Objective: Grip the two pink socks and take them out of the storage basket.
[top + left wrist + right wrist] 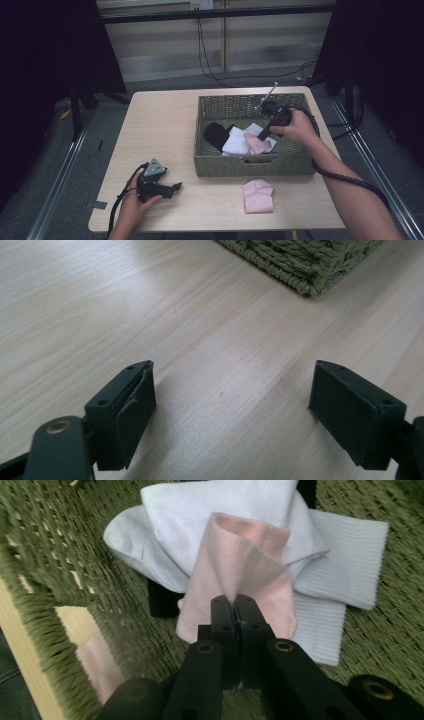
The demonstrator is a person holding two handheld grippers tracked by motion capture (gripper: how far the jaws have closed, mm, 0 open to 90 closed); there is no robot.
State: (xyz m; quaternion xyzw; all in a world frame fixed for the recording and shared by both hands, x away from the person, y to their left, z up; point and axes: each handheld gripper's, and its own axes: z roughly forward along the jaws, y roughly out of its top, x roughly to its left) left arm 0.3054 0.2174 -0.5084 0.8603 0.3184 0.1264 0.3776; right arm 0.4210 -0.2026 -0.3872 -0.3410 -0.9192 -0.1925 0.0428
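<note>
1. Here, the right gripper (263, 131) reaches down into the green basket (252, 166), which sits by the right edge of the table (165, 120).
2. Its jaws are pressed together on a fold of the pink sock (235, 575) and pinch it.
3. The pink sock lies on white socks (325, 570) near the basket's front wall.
4. The left gripper (172, 187) rests near the table's front left corner with its jaws spread wide over bare wood.
5. A folded pink cloth (258, 195) lies by the front edge.
</note>
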